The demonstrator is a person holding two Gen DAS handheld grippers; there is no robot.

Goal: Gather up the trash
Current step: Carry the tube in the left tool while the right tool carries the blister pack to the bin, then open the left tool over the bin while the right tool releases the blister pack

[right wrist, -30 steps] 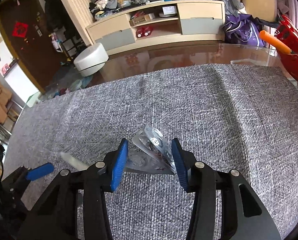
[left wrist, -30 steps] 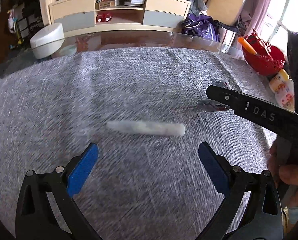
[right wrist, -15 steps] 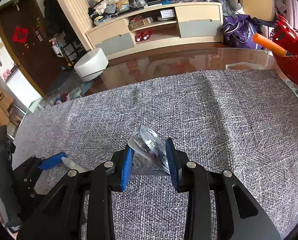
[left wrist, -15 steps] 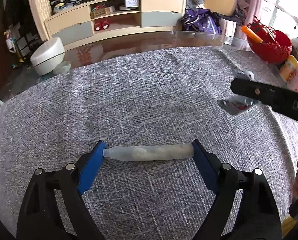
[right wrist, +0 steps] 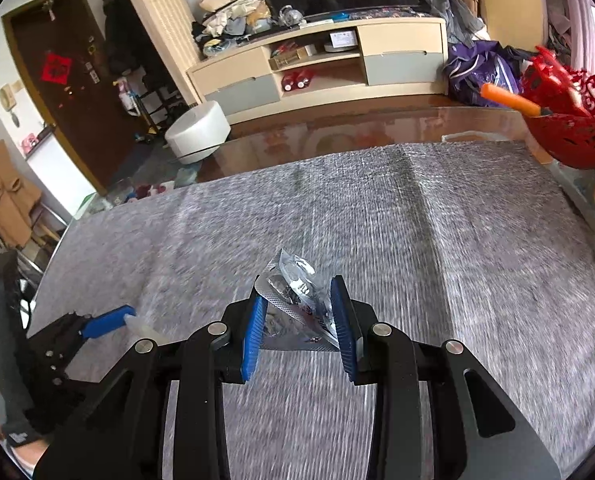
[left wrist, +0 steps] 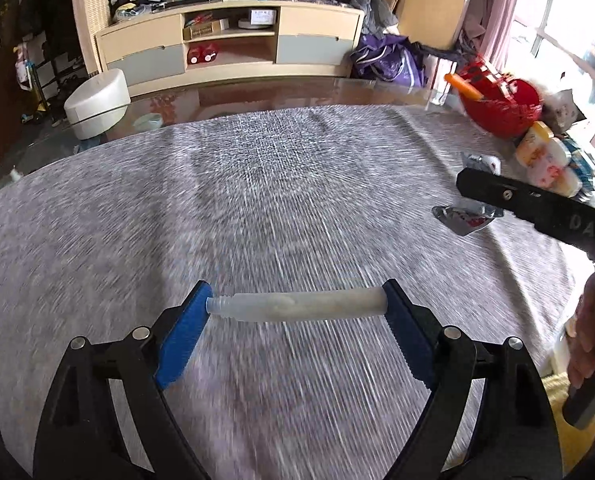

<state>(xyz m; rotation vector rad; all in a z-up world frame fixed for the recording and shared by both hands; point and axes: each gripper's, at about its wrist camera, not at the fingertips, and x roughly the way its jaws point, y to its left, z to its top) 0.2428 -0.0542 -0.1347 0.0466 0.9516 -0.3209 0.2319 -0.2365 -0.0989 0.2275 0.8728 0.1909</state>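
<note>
The white tube [left wrist: 299, 305] lies crosswise between the fingers of the left gripper [left wrist: 297, 312], its long axis running straight from one blue pad to the other, cap end on the left pad, butt end on the right. So the fingers stand wide, yet they are holding it end to end. An awkward grip, I'd say: any slack and it drops onto the grey cloth [left wrist: 257, 200] covering the worktop. Over on the right gripper [right wrist: 300, 314], the fingers are narrow and pinched on a crumpled foil blister pack [right wrist: 293, 292], which sticks up and forward from between the pads. Both pieces look clear of the cloth. No bin shows in either view, so which hand is nearer to one cannot be told. Another silver wrapper [left wrist: 467, 218] lies on the cloth beneath the right gripper's arm.
</note>
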